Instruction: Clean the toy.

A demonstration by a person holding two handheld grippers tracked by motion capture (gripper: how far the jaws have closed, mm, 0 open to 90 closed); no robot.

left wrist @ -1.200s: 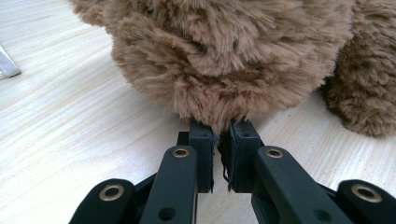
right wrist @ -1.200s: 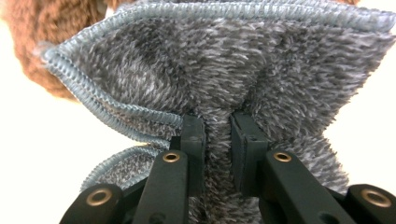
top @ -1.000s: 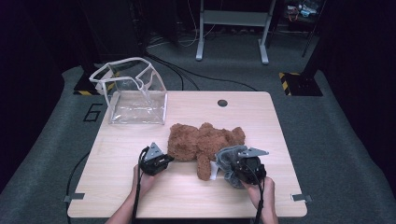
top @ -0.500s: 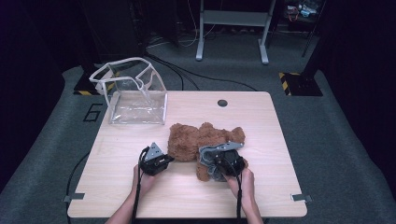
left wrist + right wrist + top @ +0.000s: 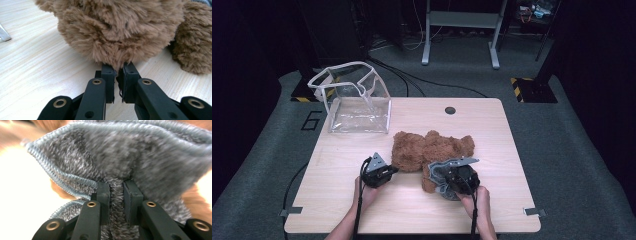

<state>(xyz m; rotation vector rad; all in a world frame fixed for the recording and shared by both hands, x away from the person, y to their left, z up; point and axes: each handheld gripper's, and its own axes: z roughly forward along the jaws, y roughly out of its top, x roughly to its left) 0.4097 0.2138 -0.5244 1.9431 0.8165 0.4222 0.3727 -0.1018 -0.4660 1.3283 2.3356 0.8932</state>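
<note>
Teddy bear (image 5: 432,150) lies mid-counter (image 5: 492,130). Left gripper (image 5: 388,171) pinched shut on fur at its left edge. Right gripper (image 5: 451,176) clamped on grey knit cloth (image 5: 130,157) at bear's near leg. Clear bag (image 5: 354,102) well apart, far-left. Bare wood right of bear.

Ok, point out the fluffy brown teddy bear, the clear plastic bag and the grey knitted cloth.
Fluffy brown teddy bear (image 5: 432,147): high view, on its body.
Clear plastic bag (image 5: 359,107): high view, on its front wall.
Grey knitted cloth (image 5: 140,157): right gripper view, on the flat knit above the jaws.
</note>
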